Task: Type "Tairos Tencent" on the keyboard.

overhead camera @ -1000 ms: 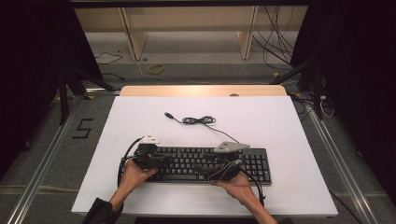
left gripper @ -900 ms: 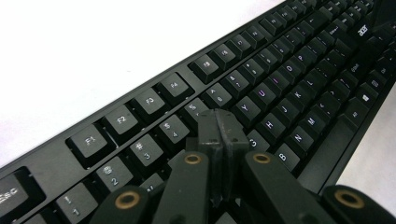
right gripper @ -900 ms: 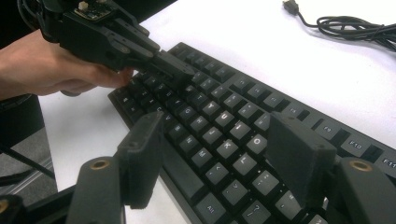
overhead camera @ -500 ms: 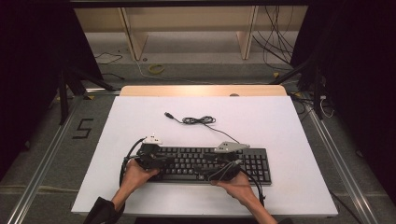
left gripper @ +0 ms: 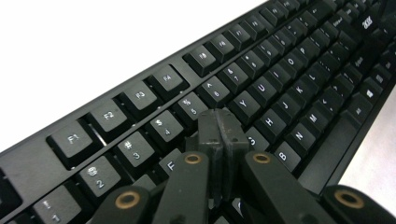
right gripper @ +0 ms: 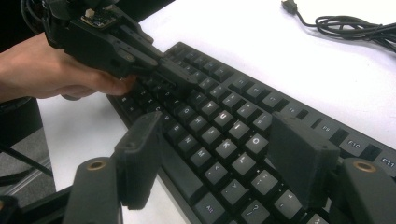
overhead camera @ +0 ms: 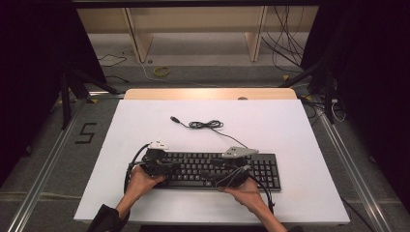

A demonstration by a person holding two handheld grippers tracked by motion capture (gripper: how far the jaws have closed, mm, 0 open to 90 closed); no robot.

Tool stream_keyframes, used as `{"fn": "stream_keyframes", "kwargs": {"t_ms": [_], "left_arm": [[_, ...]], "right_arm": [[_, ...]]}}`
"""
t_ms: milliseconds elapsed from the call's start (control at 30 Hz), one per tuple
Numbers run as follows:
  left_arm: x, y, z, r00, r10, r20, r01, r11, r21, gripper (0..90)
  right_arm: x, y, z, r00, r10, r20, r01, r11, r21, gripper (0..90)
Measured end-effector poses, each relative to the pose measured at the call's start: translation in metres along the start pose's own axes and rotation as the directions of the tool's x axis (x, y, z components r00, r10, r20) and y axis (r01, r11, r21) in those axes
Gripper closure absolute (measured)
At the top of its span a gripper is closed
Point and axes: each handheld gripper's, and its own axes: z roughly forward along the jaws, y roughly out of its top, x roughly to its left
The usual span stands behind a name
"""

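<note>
Matte black keyboard (overhead camera: 212, 169) under left gripper (left gripper: 219, 128), pressed together; right gripper (right gripper: 219, 161) spread apart.

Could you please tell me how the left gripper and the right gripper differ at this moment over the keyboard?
The left gripper has its jaws pressed together, tips down on the keyboard near the R and T keys; the right gripper has its jaws wide apart, hovering over the right-hand letter keys. Both are black and hand-held.

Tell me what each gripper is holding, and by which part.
Nothing is held. The left gripper is shut, its tips over the keyboard keys near R and T; the right gripper is open above the keys.
</note>
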Motion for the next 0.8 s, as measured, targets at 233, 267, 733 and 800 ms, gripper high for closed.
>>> {"fn": "stream_keyframes", "kwargs": {"t_ms": [233, 267, 733, 800], "left_arm": [[0.000, 0.001, -0.007, 0.9998, -0.019, -0.006, 0.019, 0.9992, -0.035, 81.8], [0.001, 0.001, -0.007, 0.9996, -0.028, -0.005, 0.027, 0.9987, -0.042, 80.0], [0.000, 0.000, -0.020, 0.9975, -0.053, 0.048, 0.057, 0.9938, -0.096, 54.9], [0.000, 0.000, -0.021, 0.9971, -0.059, 0.048, 0.063, 0.9927, -0.103, 52.8]], "right_arm": [[-0.001, 0.001, -0.001, 1.0000, 0.000, 0.000, 0.000, 1.000, -0.002, 36.4], [-0.001, 0.001, -0.001, 1.0000, 0.001, 0.002, -0.001, 1.000, -0.002, 36.4], [-0.005, 0.000, 0.001, 0.9998, 0.011, 0.015, -0.011, 1.000, -0.001, 36.4], [-0.005, 0.000, 0.001, 0.9998, 0.012, 0.016, -0.012, 1.000, 0.001, 36.4]]}}
